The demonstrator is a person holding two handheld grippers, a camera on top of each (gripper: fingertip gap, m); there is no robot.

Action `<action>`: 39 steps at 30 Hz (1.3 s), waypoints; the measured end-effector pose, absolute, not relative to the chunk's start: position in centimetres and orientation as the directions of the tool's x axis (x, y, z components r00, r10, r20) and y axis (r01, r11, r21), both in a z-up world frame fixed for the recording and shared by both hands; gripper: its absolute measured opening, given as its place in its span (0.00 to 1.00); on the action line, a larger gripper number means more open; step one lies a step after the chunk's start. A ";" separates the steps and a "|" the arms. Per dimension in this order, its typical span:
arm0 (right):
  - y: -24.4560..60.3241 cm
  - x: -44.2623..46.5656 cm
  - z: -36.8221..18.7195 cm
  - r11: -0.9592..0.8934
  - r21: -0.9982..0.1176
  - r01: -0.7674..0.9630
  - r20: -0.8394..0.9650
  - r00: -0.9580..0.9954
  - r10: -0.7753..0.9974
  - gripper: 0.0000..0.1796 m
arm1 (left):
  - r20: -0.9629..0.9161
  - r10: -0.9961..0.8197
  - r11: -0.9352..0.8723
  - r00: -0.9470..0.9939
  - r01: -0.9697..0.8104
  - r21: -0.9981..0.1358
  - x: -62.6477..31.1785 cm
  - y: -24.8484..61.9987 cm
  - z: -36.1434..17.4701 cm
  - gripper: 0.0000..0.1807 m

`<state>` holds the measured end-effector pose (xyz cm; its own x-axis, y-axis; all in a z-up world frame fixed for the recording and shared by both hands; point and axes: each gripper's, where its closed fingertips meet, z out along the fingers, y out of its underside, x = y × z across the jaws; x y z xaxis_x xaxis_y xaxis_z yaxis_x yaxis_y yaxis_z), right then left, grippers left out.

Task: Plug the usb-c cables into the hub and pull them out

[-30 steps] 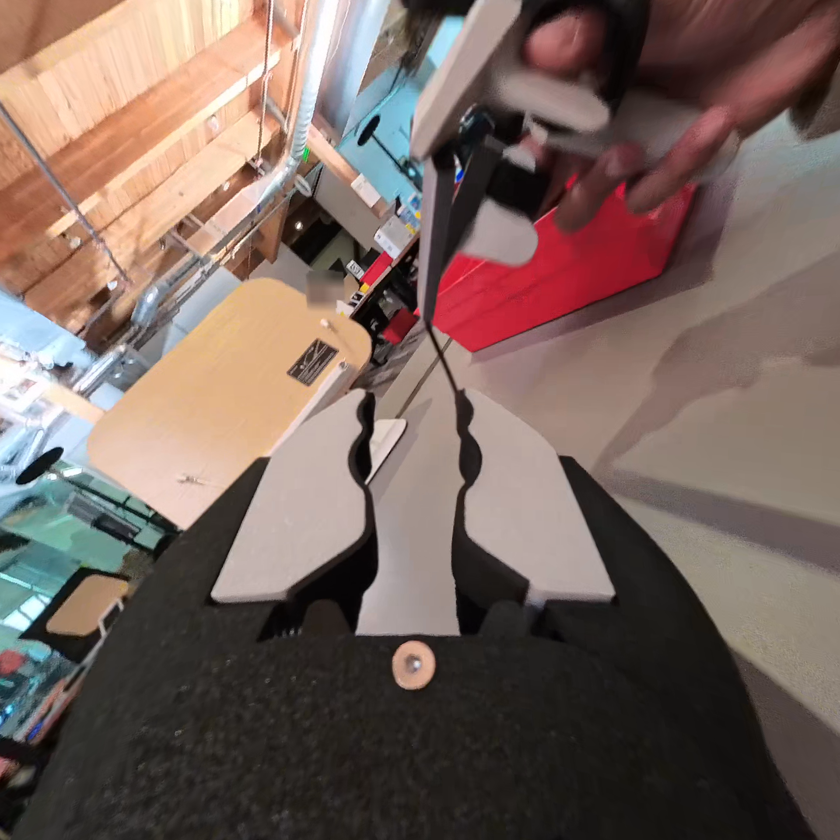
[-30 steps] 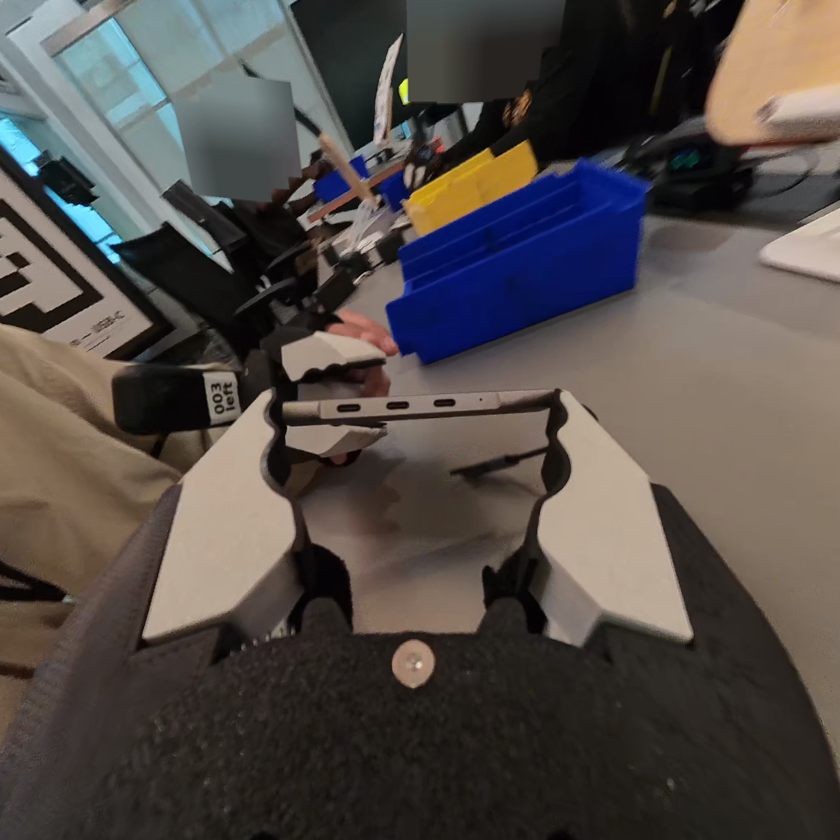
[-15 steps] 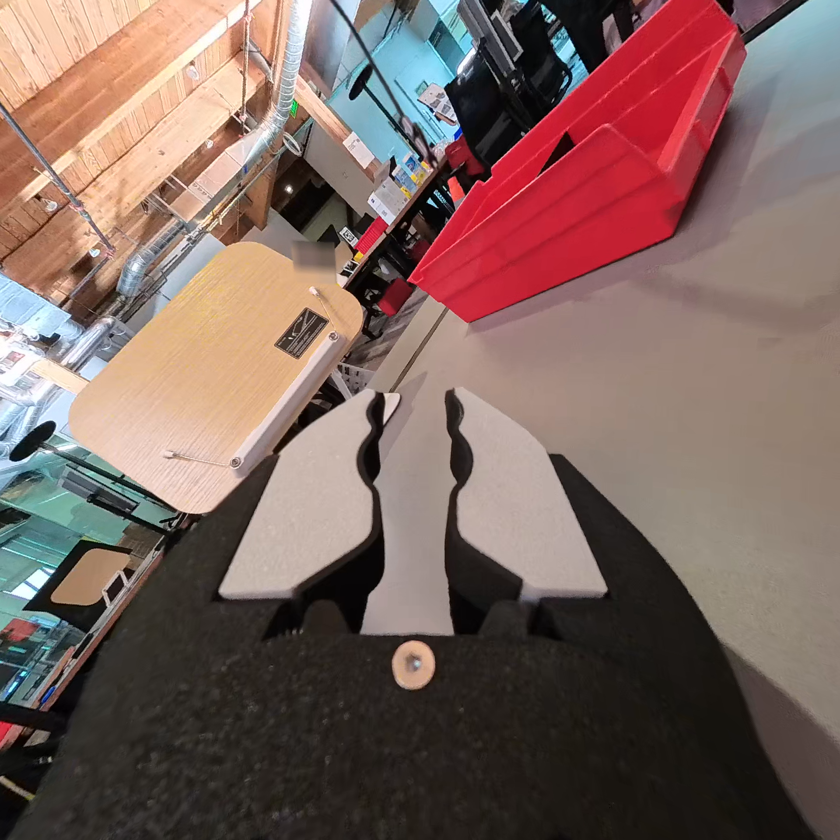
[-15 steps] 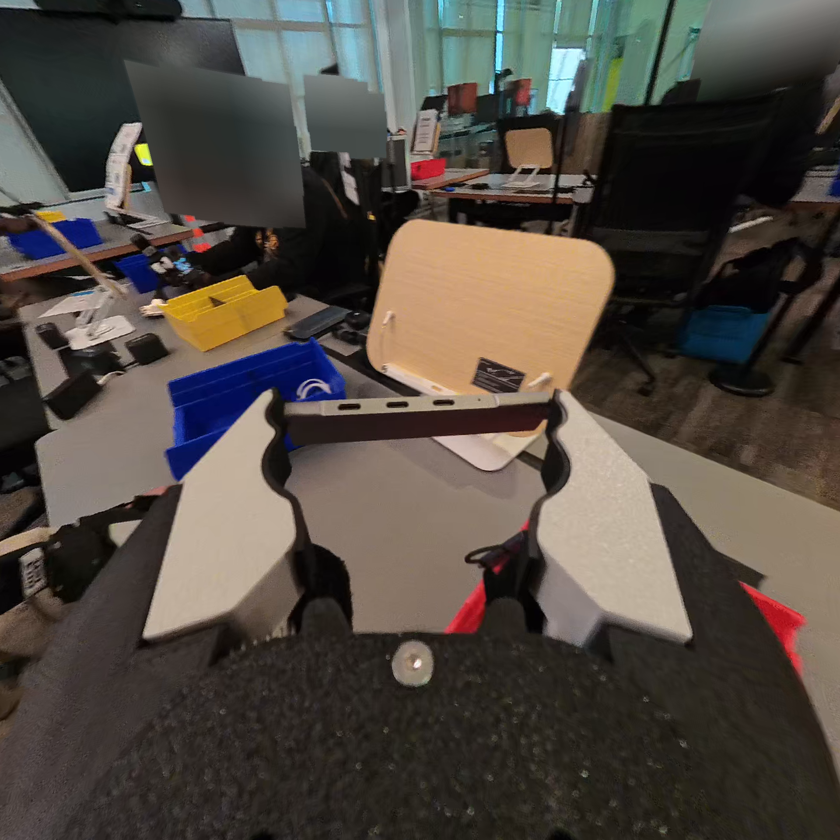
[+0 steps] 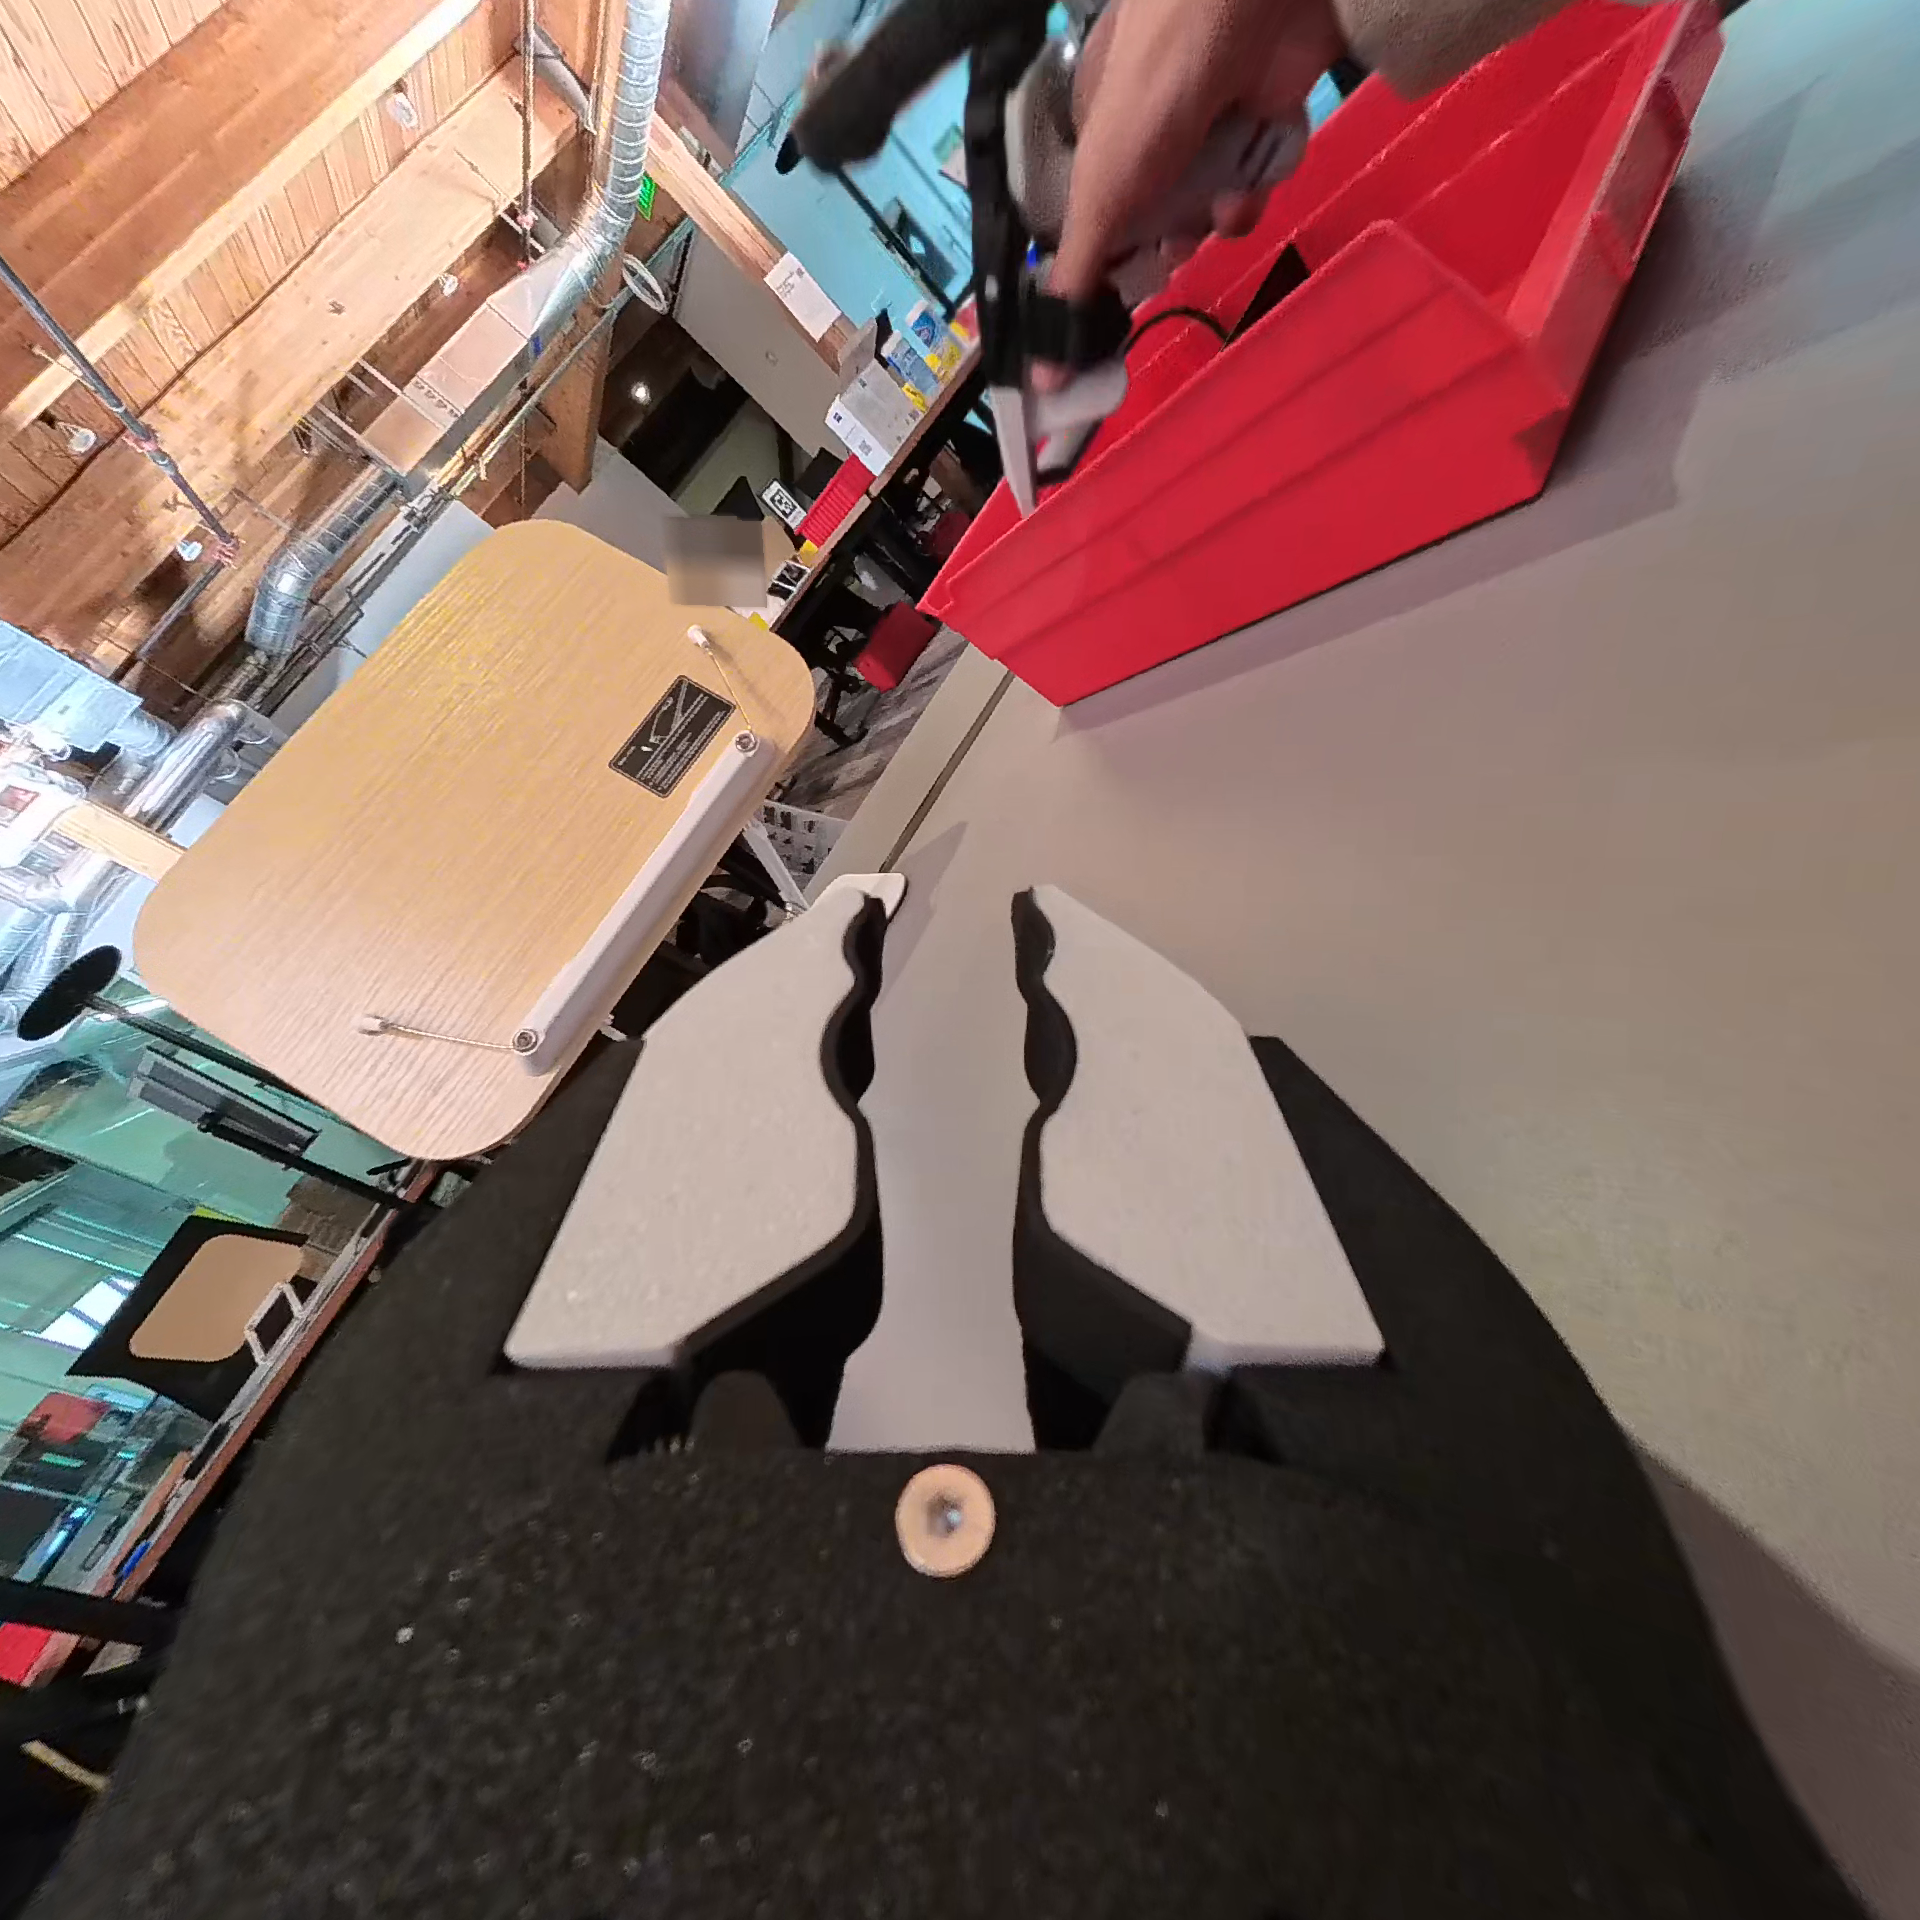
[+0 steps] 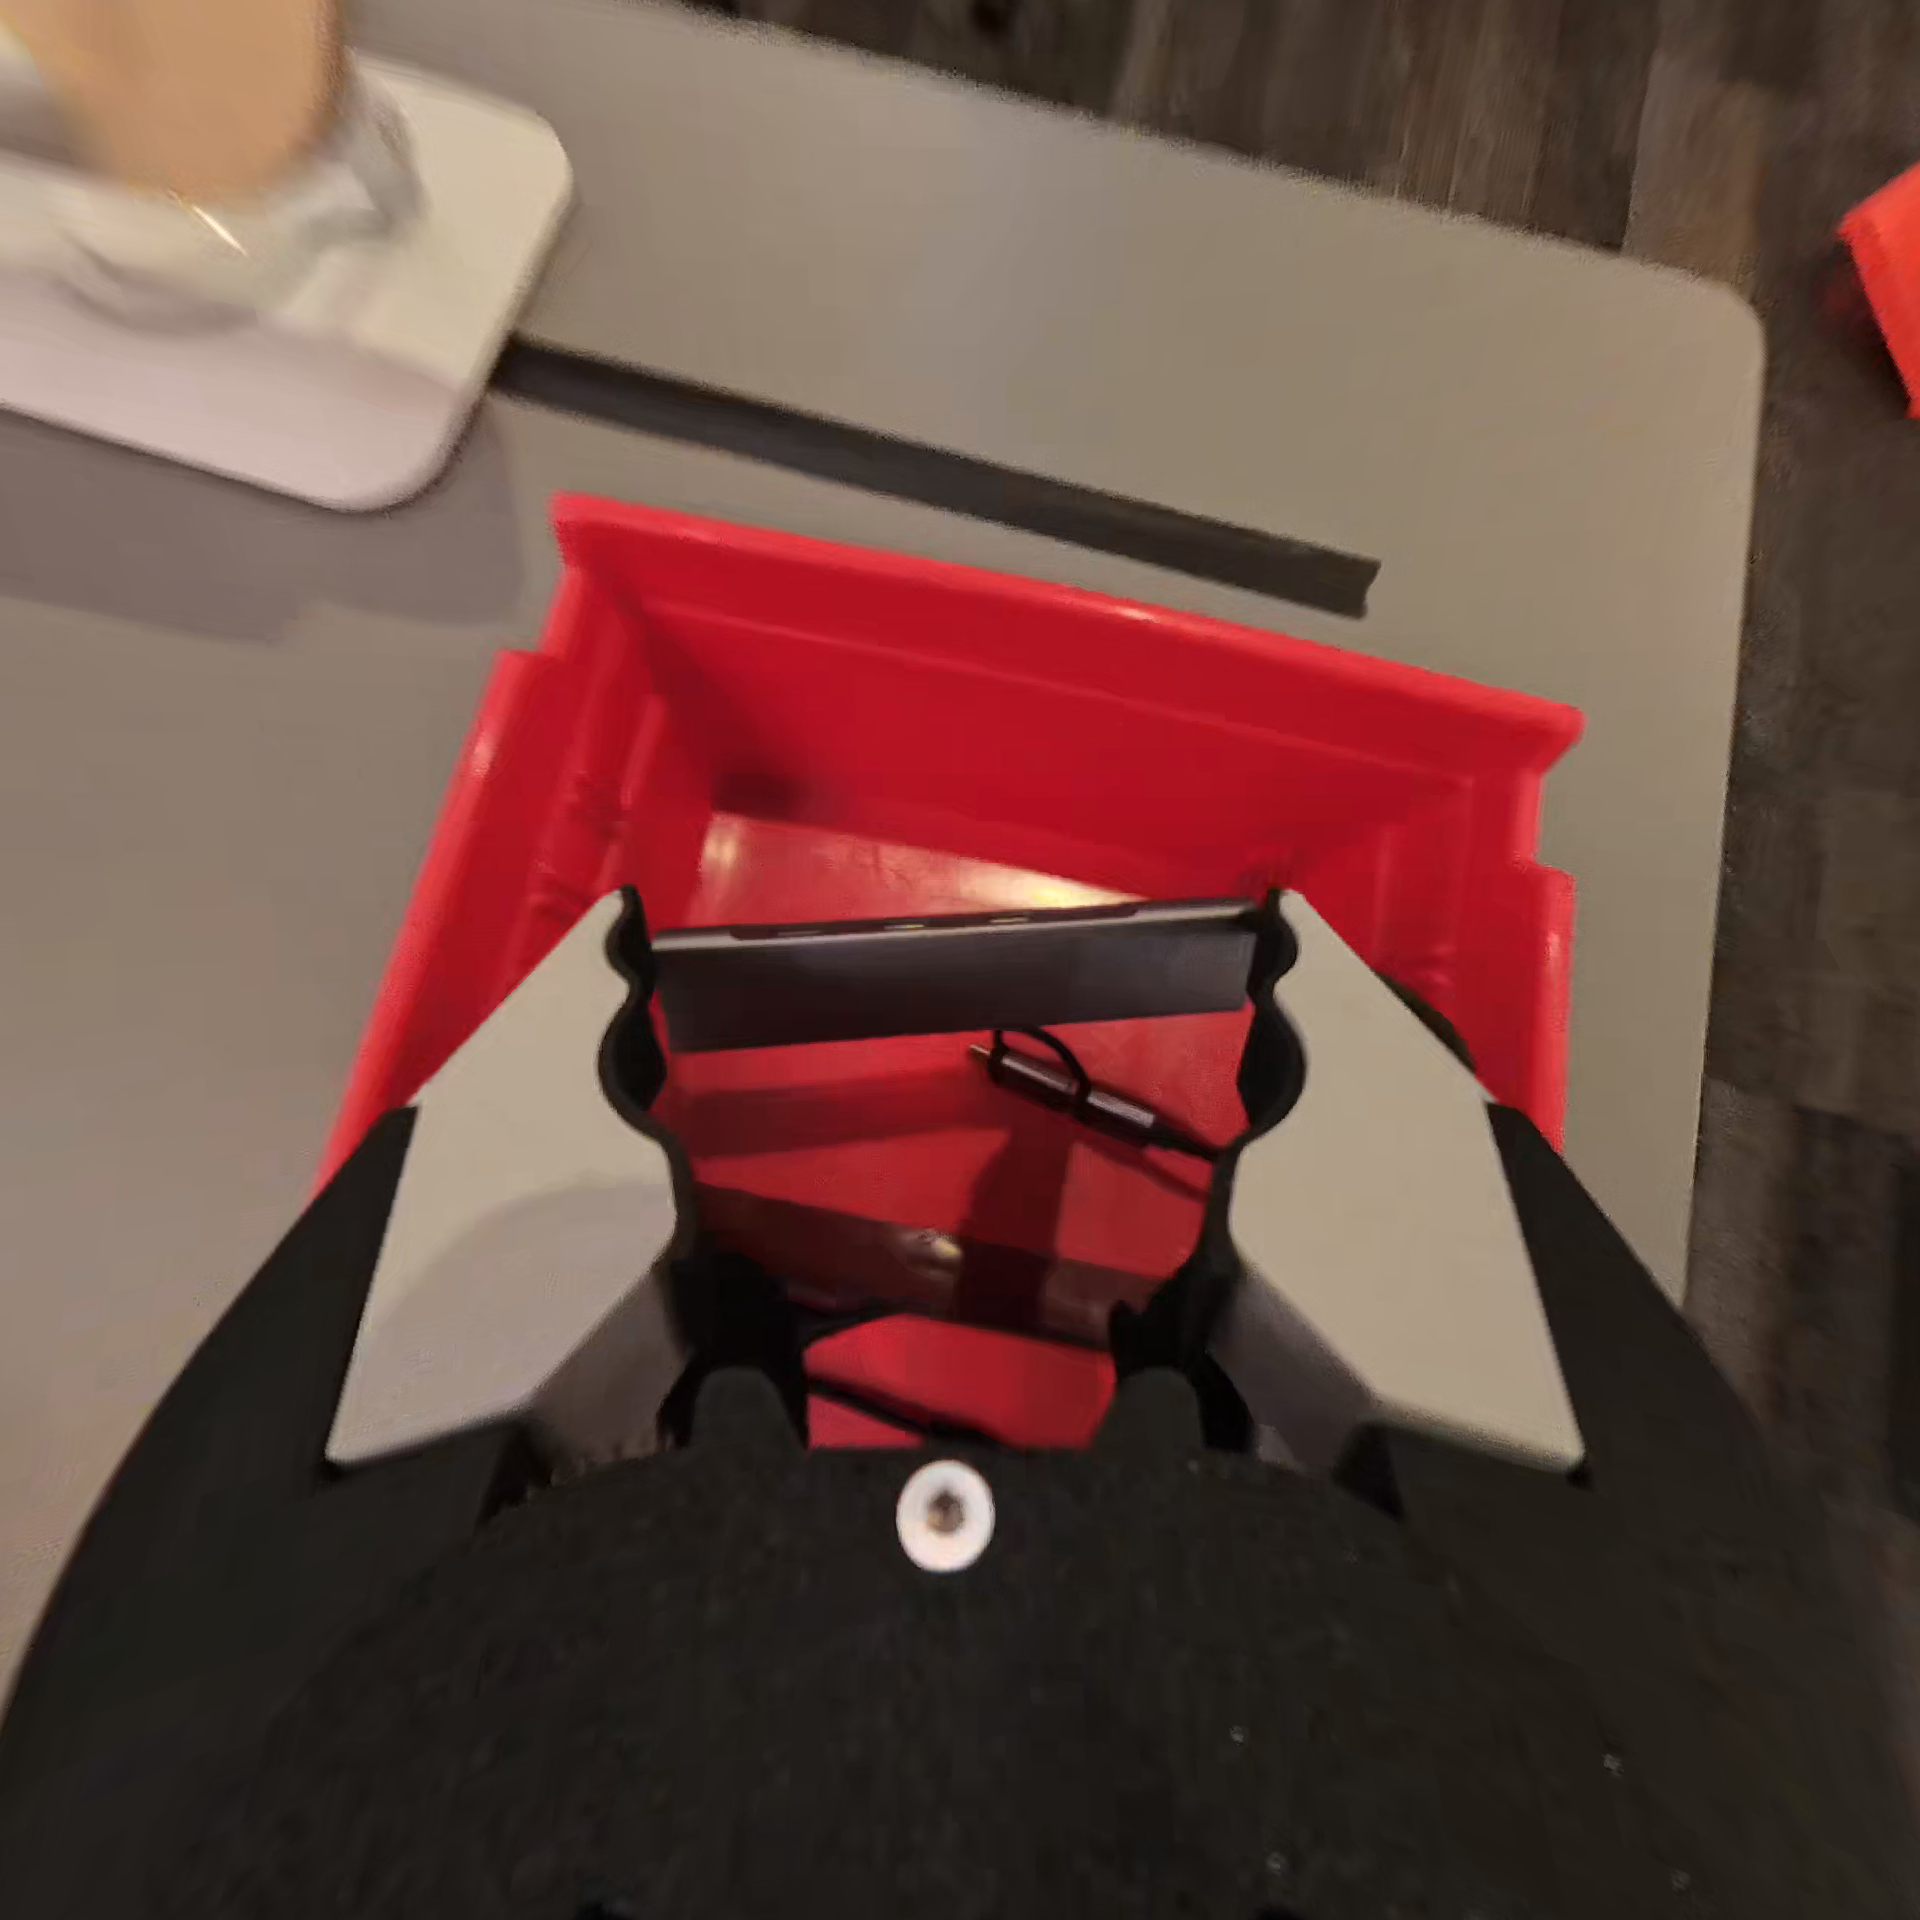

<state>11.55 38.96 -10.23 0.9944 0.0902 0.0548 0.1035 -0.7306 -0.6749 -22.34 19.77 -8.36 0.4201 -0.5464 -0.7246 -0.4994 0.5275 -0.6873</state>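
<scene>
My right gripper (image 6: 951, 930) is shut on a slim dark grey hub (image 6: 951, 982), held crosswise by its two ends, with its row of ports facing away. It hangs over the open red bin (image 6: 1039, 644) and points down into it. A black usb-c cable with metal plugs (image 6: 1081, 1096) lies loose on the bin floor, below the hub. My left gripper (image 5: 951, 914) is low over the grey table (image 5: 1455, 1039), its jaws a narrow gap apart and empty. In the left wrist view the right gripper (image 5: 1023, 436), held by a hand, shows blurred above the red bin (image 5: 1299, 436).
A wood-look board on a white stand (image 5: 468, 831) is to the left of the left gripper; its white base (image 6: 312, 312) lies at the bin's far left. A black strip (image 6: 935, 468) crosses the table behind the bin. The table edge and dark floor (image 6: 1829, 935) are to the right. Left tips to right tips: about 40 centimeters.
The right gripper has swung with the hub from facing the left gripper to pointing down over the red bin. The cable that ran to the left fingertips is gone from there.
</scene>
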 end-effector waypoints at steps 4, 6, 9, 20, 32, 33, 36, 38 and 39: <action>40.3 12.5 -16.5 -0.905 -0.390 0.170 0.171 0.979 0.110 0.63 | -0.738 -0.538 0.534 0.406 -0.513 -0.672 -22.1 19.7 -8.5 0.13; 39.9 12.0 -19.8 -0.960 -0.235 0.155 0.123 0.984 0.129 0.63 | -0.751 -0.528 0.542 0.397 -0.523 -0.658 -22.1 19.7 -8.6 0.13; 40.4 11.5 -20.2 -0.975 -0.196 0.099 0.036 0.995 0.094 0.54 | -0.768 -0.512 0.551 0.385 -0.539 -0.637 -22.3 19.6 -8.8 0.12; 35.1 4.7 -4.8 -0.627 -0.764 0.152 -0.011 0.969 0.248 0.52 | -0.473 -0.748 0.152 0.467 -0.572 -0.806 -24.7 20.8 -9.3 0.04; 12.7 -15.5 -13.6 -0.519 -0.855 -0.011 -0.368 0.718 0.591 0.42 | -0.231 -0.408 -0.384 0.883 -0.396 -0.834 -45.2 25.8 -10.8 0.24; 12.7 -15.6 -13.2 -0.504 -0.863 0.030 -0.336 0.711 0.618 0.42 | -0.181 -0.438 -0.391 0.881 -0.368 -0.844 -43.9 26.0 -11.2 0.22; 13.3 -14.4 -12.1 -0.435 -0.900 0.013 -0.289 0.730 0.620 0.41 | -0.142 -0.500 -0.384 0.854 -0.366 -0.848 -40.3 26.2 -11.6 0.23; 13.2 -14.0 -12.5 -0.474 -0.880 -0.033 -0.352 0.716 0.603 0.40 | -0.126 -0.552 -0.380 0.824 -0.383 -0.842 -38.5 26.0 -11.7 0.22; 13.0 -13.9 -12.8 -0.496 -0.867 -0.049 -0.383 0.702 0.600 0.40 | -0.087 -0.577 -0.391 0.812 -0.368 -0.844 -37.7 25.9 -11.6 0.23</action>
<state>-13.94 12.99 -12.75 0.7018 0.6004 -0.3833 -0.0489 -0.4962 -0.8668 -37.73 25.88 -11.57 0.8124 -0.5766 -0.0874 -0.3681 -0.3906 -0.8438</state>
